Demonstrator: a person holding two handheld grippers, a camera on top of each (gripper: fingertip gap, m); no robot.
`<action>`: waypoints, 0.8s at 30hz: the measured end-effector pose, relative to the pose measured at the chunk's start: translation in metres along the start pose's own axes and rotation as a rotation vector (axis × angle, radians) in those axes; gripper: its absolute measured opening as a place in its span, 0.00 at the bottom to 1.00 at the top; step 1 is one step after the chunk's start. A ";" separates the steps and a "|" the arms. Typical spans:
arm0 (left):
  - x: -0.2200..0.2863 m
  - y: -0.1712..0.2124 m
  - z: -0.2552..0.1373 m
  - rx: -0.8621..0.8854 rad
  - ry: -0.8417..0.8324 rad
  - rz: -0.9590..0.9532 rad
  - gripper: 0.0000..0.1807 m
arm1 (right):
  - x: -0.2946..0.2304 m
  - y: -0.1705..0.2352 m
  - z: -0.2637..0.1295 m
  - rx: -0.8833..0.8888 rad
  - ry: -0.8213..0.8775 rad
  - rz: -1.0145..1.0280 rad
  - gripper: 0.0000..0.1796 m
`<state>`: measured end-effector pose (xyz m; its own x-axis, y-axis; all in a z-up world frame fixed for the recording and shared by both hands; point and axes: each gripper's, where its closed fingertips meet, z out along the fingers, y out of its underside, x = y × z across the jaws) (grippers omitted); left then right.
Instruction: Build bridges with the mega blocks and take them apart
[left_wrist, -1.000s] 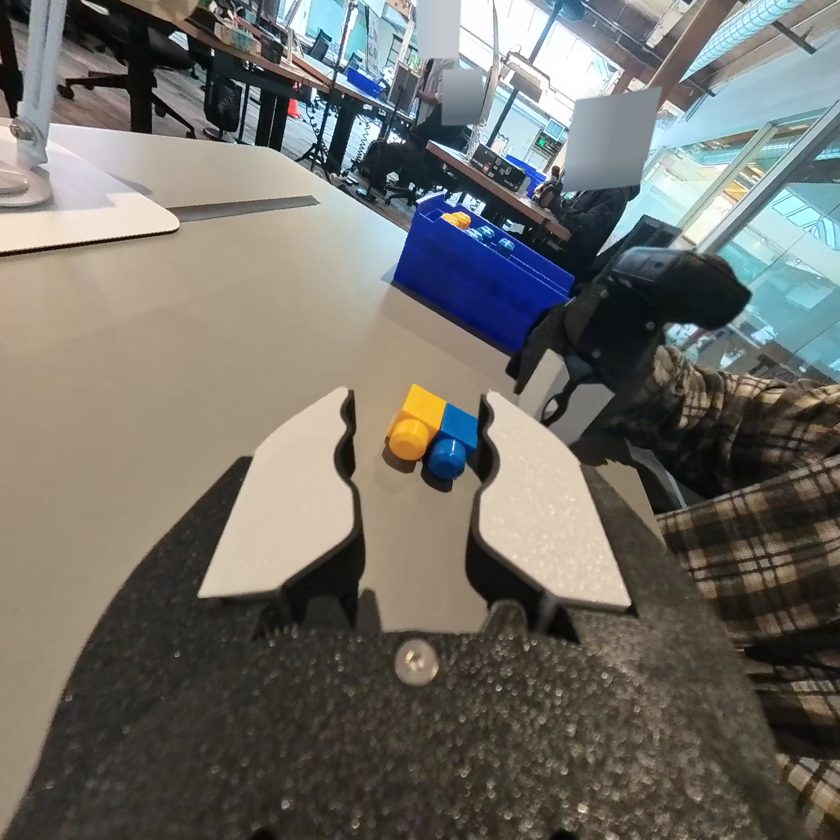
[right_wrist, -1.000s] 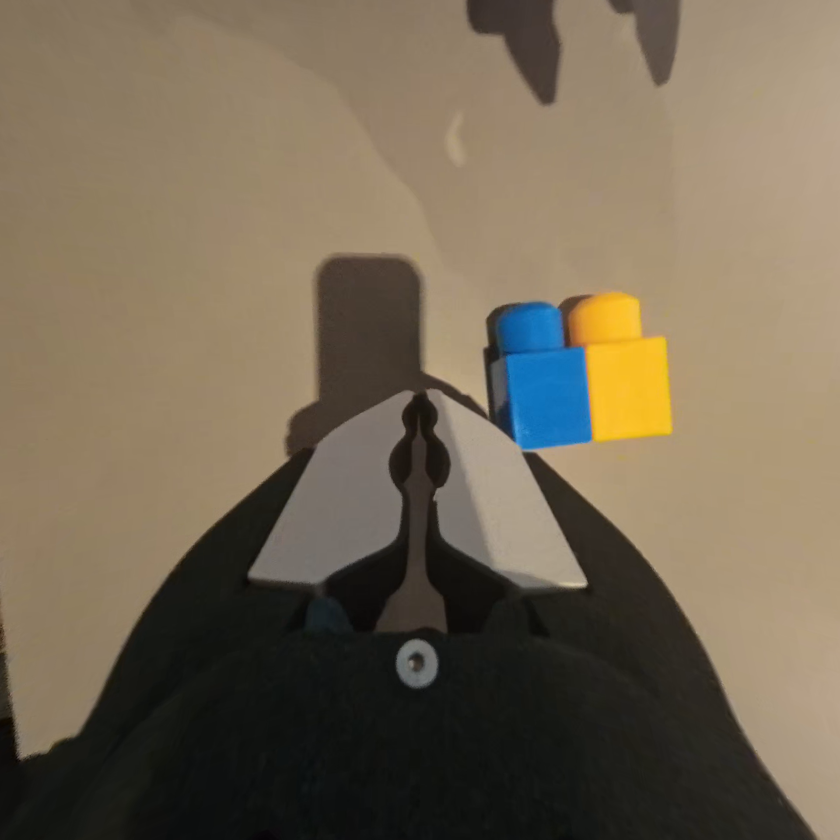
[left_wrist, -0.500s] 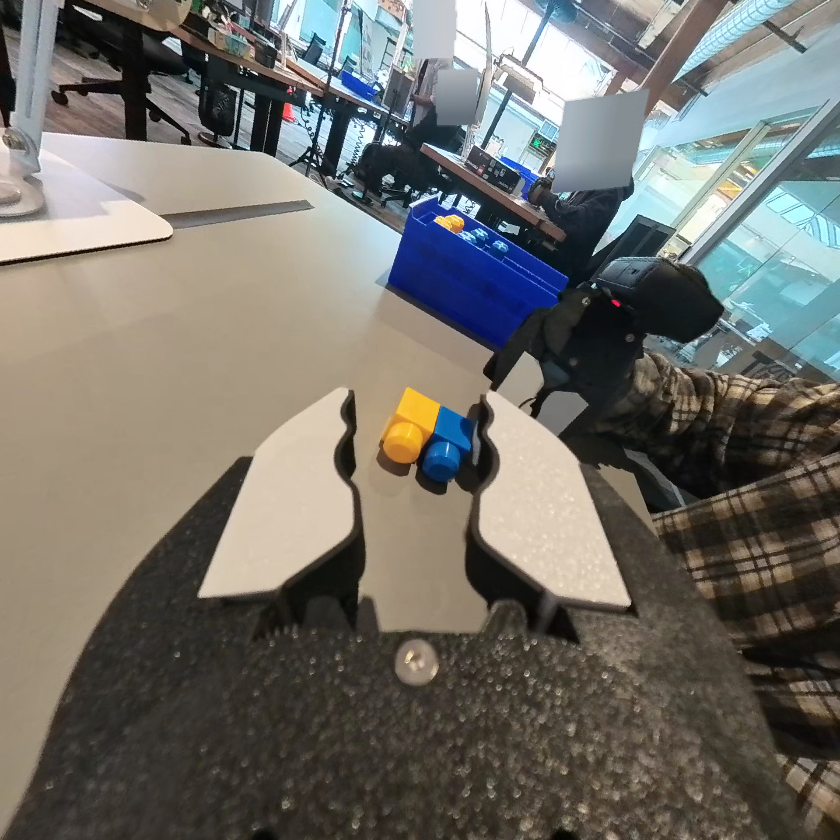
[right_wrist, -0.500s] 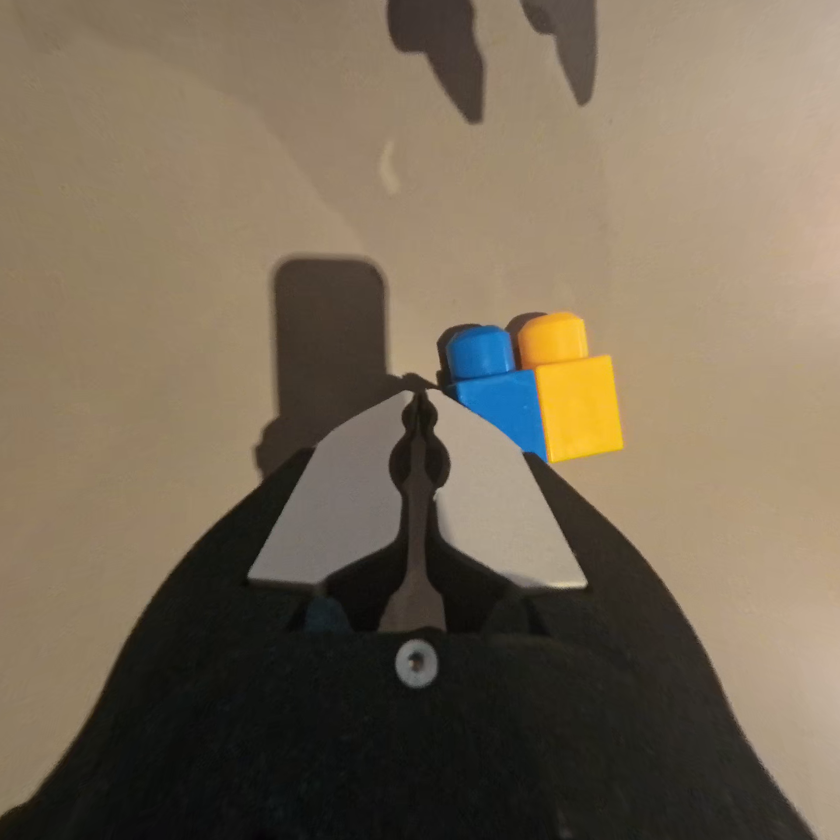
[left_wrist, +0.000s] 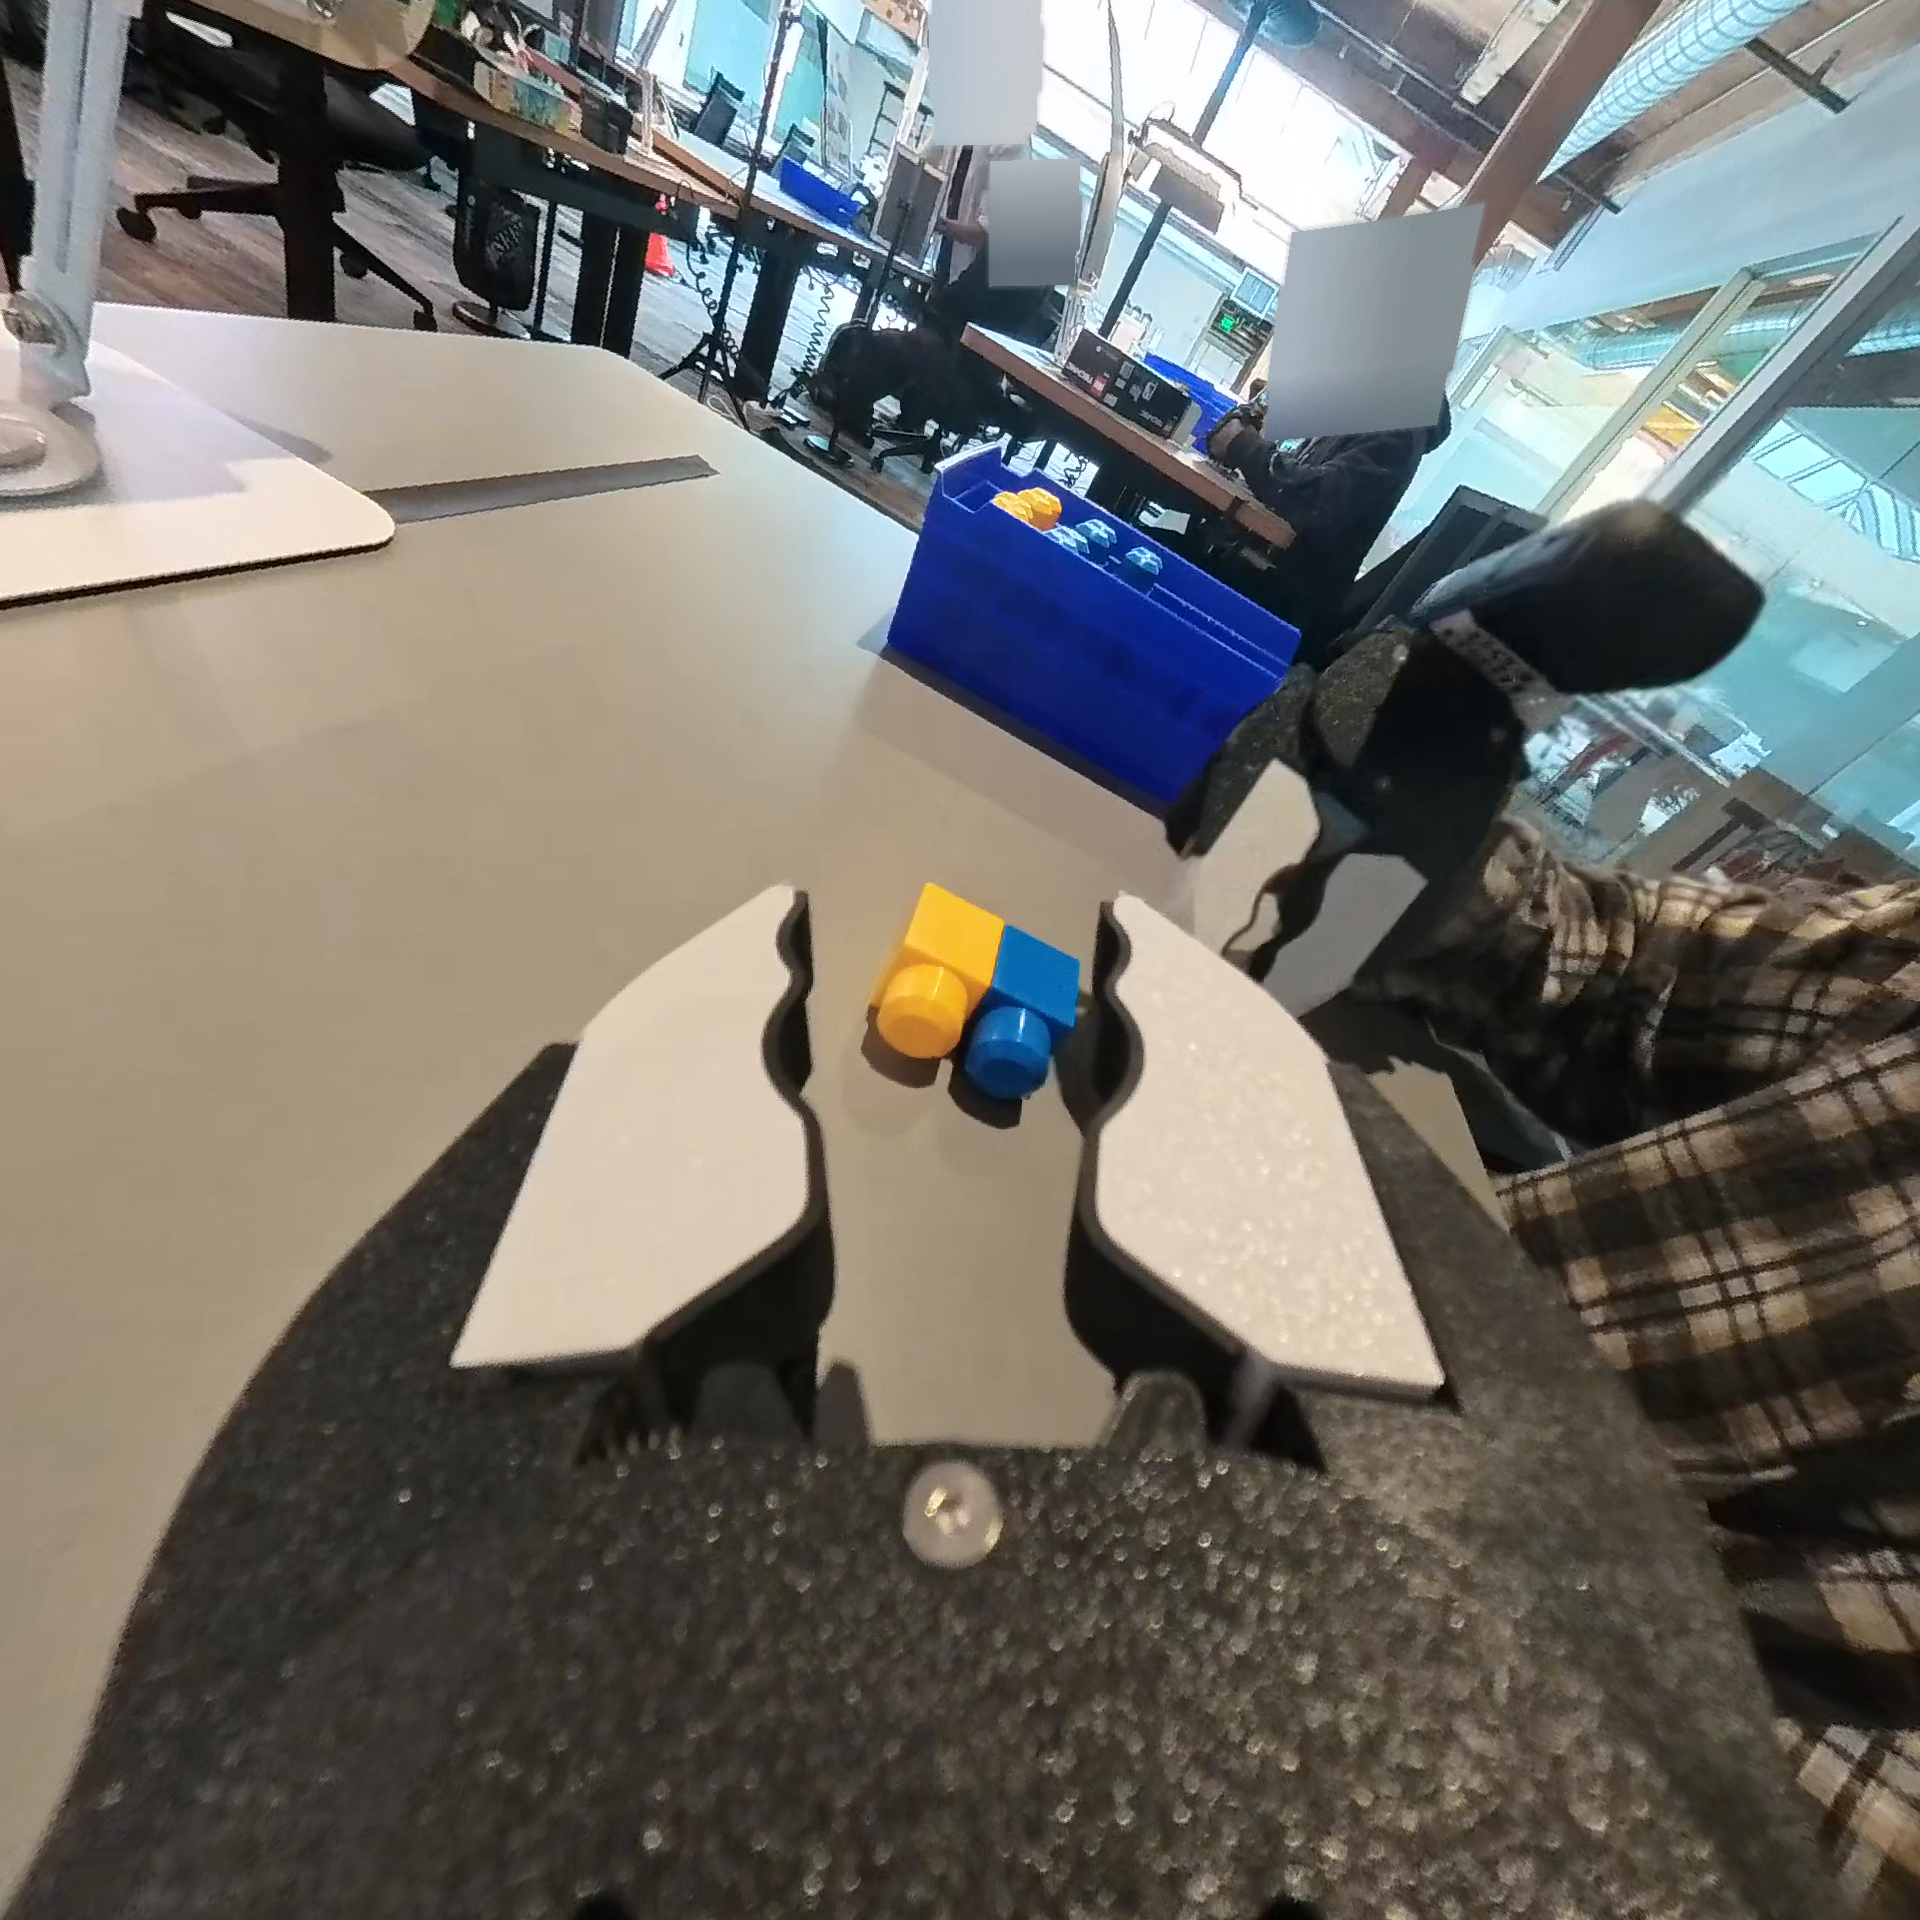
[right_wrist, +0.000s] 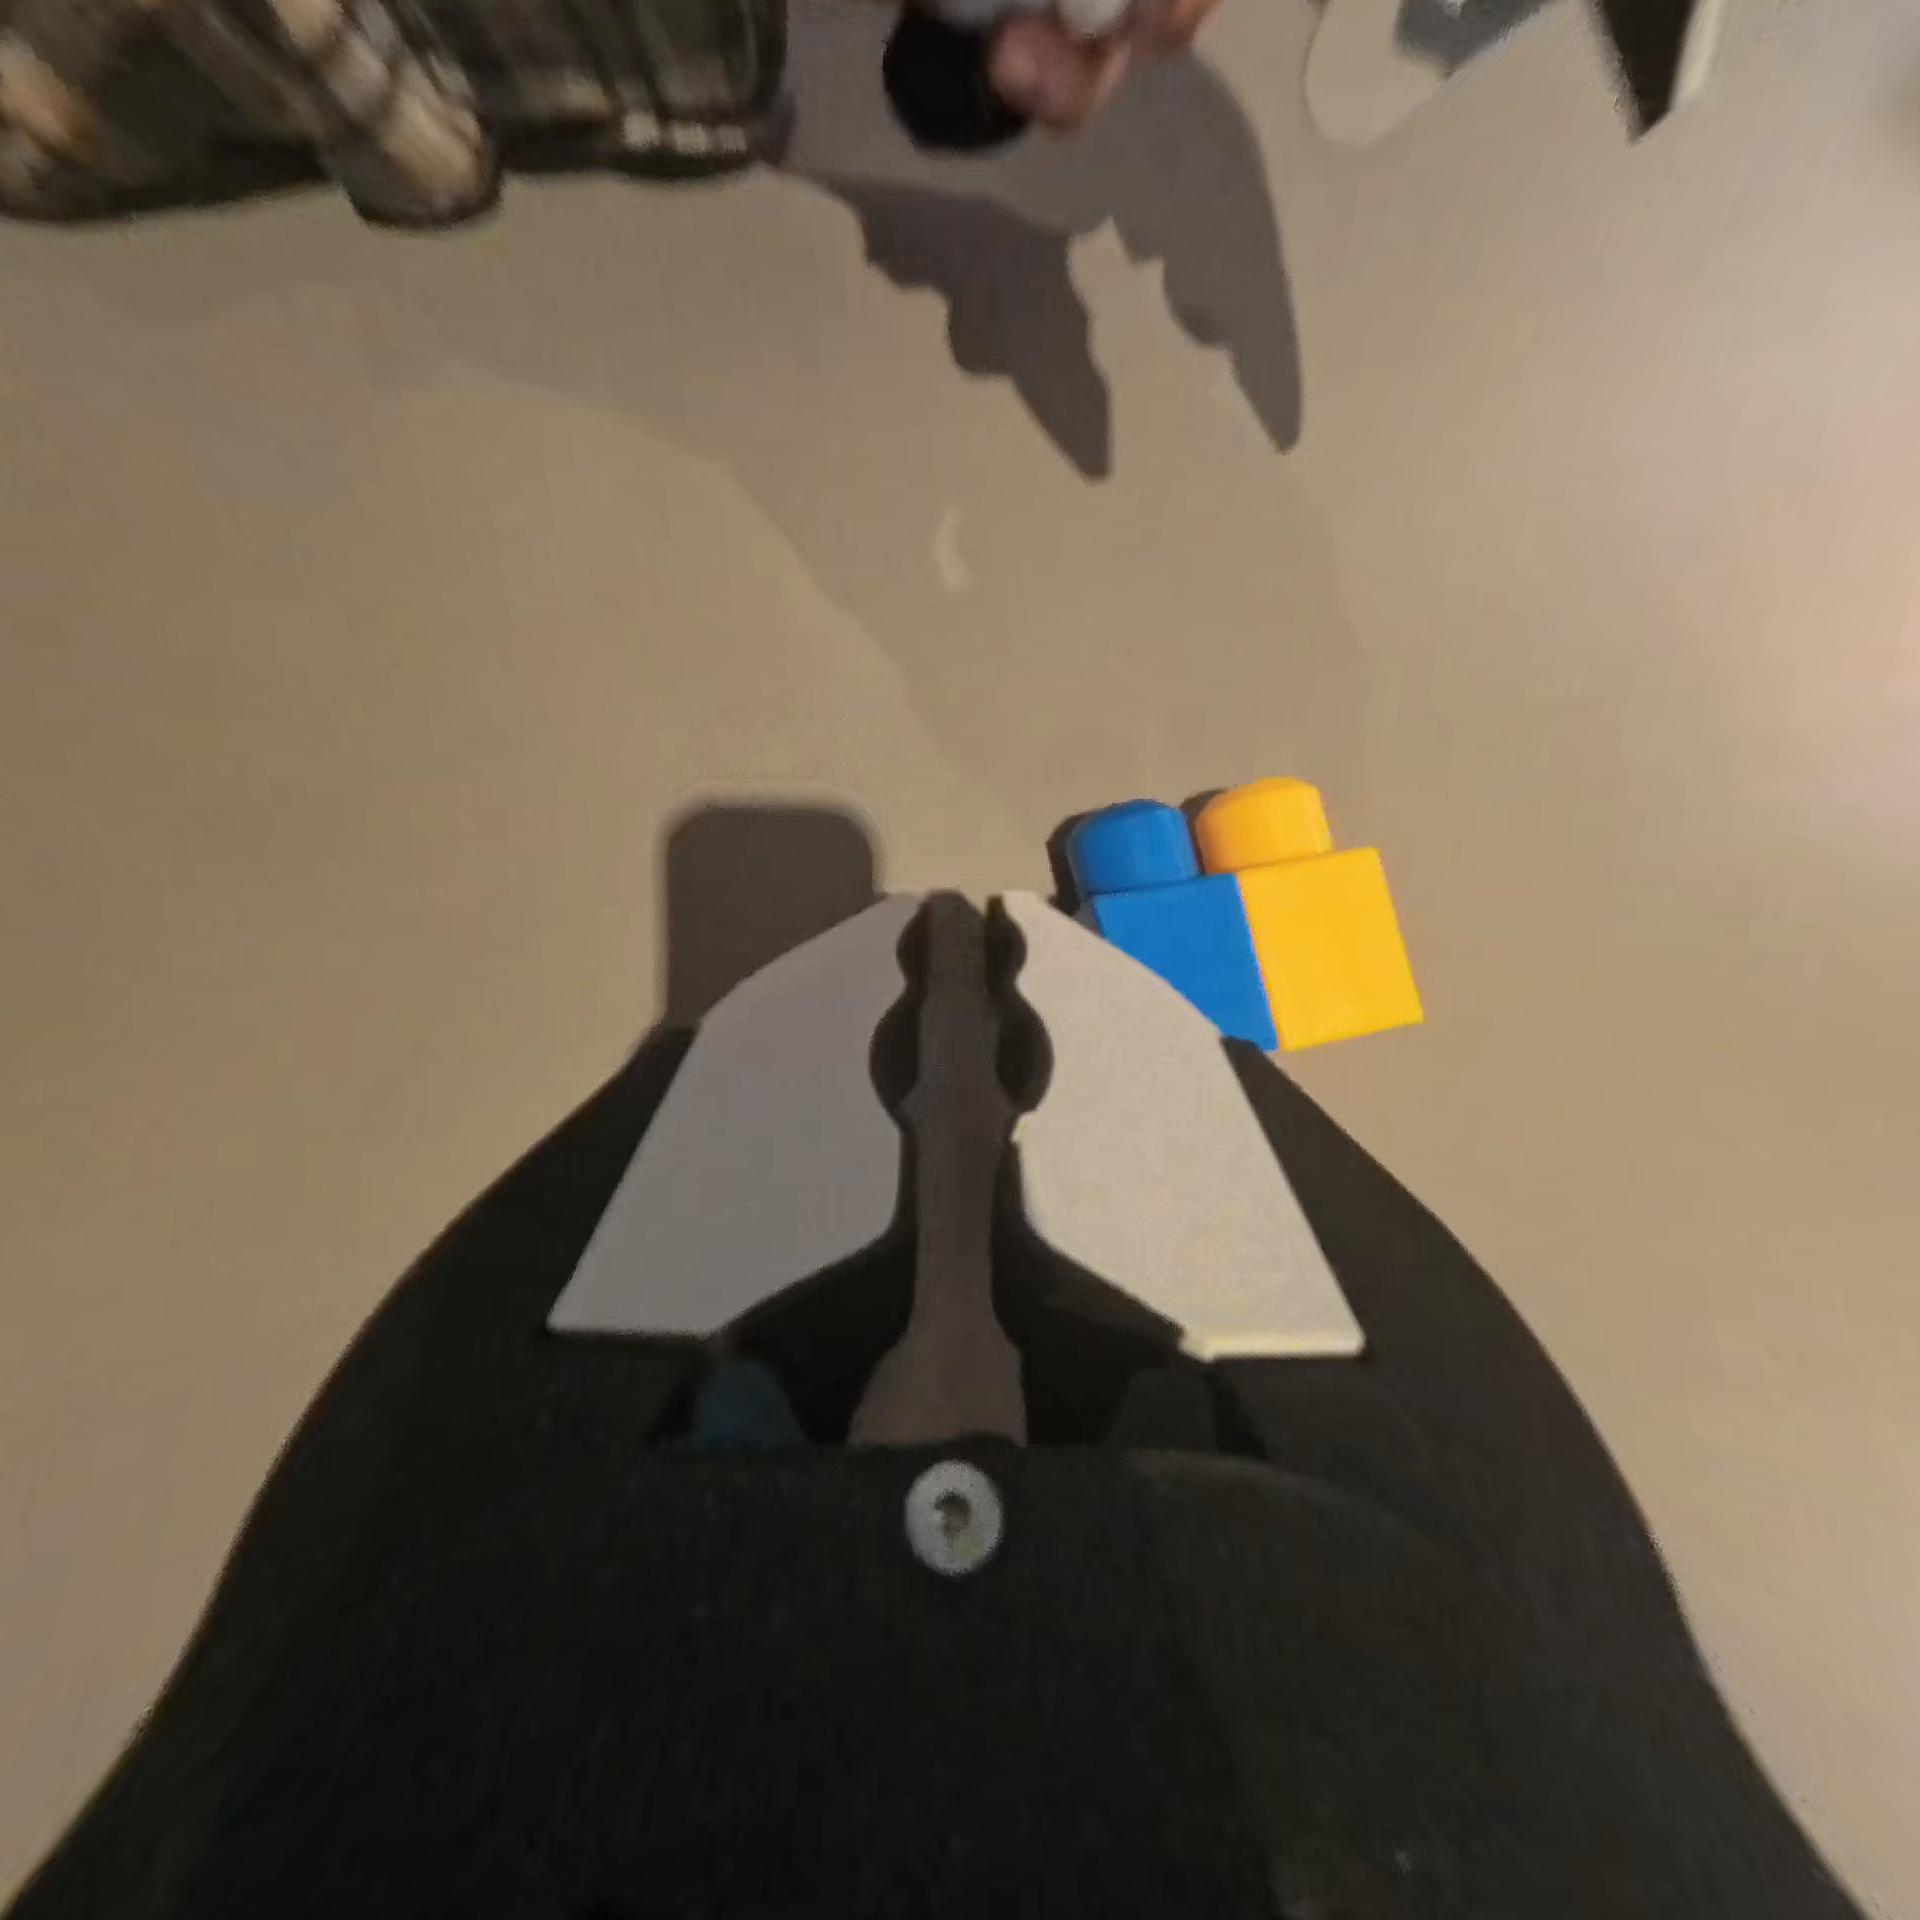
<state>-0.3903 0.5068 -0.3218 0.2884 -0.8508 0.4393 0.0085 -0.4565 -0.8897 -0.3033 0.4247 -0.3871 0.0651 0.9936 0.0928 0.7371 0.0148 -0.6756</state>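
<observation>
Yellow plastic block (left_wrist: 940, 971) and blue plastic block (left_wrist: 1023, 1003) lie joined on grey bench (left_wrist: 416, 831); left tool (left_wrist: 951, 925) gapes before them, right tool (right_wrist: 971, 902) closed, empty, beside blue block

Two joined blocks (left_wrist: 971, 987) lie on their side on the counter (left_wrist: 416, 831), studs toward the left gripper (left_wrist: 951, 935), just ahead of its spread fingers and nearer the right-hand one. Behind them, toward the counter's far edge, stands a bin (left_wrist: 1070, 644) with more blocks in it. The right gripper (right_wrist: 971, 904) hangs over the counter with the pair touching the outer side of its right-hand finger.
</observation>
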 end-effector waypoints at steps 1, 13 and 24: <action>0.000 -0.001 -0.001 0.004 -0.003 0.002 0.29 | 0.001 -0.003 -0.005 0.062 0.008 0.007 0.08; 0.060 -0.061 -0.068 0.107 -0.102 0.105 0.34 | 0.033 0.005 -0.041 0.465 0.140 0.153 0.32; 0.023 -0.014 -0.340 -0.297 -0.683 0.154 0.36 | -0.002 -0.001 -0.017 0.365 0.055 -0.017 0.33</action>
<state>-0.7092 0.4054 -0.2568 0.7949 -0.6045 0.0522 -0.3103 -0.4789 -0.8212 -0.2932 0.4206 -0.3743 0.0986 0.9854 0.1388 0.4504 0.0802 -0.8892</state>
